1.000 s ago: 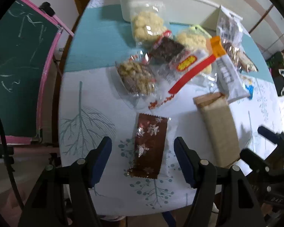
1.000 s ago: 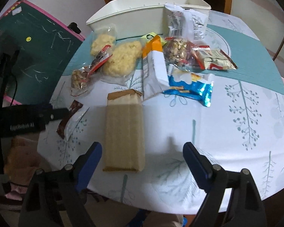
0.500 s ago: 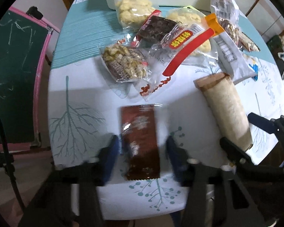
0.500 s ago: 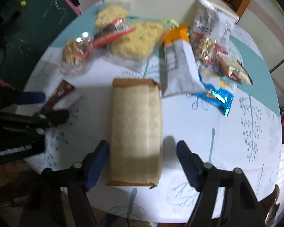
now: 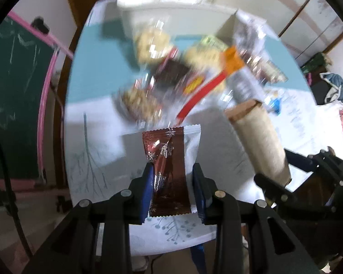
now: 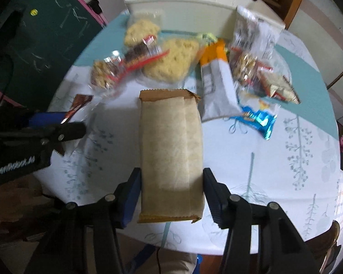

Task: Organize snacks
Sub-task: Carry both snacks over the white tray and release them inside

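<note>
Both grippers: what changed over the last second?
Left gripper closed on the brown snowflake packet and lifted it. Right gripper moved over the tan paper package, jaws closing onto its sides. Snack pile and white bin unchanged.

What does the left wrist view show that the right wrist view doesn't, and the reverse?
Only the left wrist view shows the left gripper shut on the brown snowflake packet, seen full length. Only the right wrist view shows the right gripper with the tan paper packet between its blue pads, which have just been closing, and the blue foil packet clearly. Both show the white bin and the snack pile in front of it.
</note>
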`<state>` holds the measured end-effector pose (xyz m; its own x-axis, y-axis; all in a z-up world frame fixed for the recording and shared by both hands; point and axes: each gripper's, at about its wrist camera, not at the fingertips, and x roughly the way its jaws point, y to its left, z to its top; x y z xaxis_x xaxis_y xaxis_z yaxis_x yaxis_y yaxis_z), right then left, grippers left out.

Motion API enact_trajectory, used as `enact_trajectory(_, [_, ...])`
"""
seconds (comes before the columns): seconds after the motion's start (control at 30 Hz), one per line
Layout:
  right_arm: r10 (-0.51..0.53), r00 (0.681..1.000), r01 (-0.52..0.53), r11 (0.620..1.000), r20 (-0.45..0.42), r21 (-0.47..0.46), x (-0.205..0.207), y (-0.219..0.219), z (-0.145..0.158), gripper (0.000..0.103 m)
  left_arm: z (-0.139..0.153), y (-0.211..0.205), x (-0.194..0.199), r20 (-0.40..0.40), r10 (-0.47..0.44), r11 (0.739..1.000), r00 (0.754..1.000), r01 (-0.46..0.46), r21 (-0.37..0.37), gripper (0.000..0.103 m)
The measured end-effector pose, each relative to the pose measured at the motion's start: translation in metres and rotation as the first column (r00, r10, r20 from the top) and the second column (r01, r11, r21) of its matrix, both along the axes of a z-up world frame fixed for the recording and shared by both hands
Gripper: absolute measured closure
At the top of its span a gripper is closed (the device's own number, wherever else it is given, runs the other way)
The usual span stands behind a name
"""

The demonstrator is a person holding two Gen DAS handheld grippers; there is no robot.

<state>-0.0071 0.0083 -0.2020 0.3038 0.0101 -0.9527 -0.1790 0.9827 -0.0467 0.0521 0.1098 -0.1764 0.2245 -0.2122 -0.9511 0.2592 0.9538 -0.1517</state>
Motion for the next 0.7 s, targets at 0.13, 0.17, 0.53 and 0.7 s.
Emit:
enact_trajectory(0.13, [-0.012, 0.999, 0.011, 1.0, 0.046, 0.012, -0.002, -0.002, 0.035, 0.05, 0.048, -0.013, 0.01, 0.108, -0.044, 0.998, 0.993, 0.049, -0.042, 0.072])
enact_trajectory(0.17, [-0.019, 0.998, 0.018, 1.0, 0.066, 0.012, -0.001, -0.003, 0.048, 0.05, 0.06, -0.016, 0.013, 0.132, -0.053, 0.997, 0.99, 0.061, -0.057, 0.072])
enact_trajectory(0.53, [-0.125, 0.946, 0.13, 0.992, 0.299, 0.003, 0.036, -0.005, 0.167, 0.05, 0.177, -0.029, 0.078, 0.345, -0.062, 0.972, 0.936, 0.134, -0.19, 0.072])
enact_trajectory(0.7, [-0.154, 0.906, 0.157, 0.987, 0.393, 0.026, 0.059, -0.021, 0.218, 0.05, 0.203, -0.04, 0.113, 0.384, -0.017, 0.973, 0.923, 0.103, -0.206, 0.072])
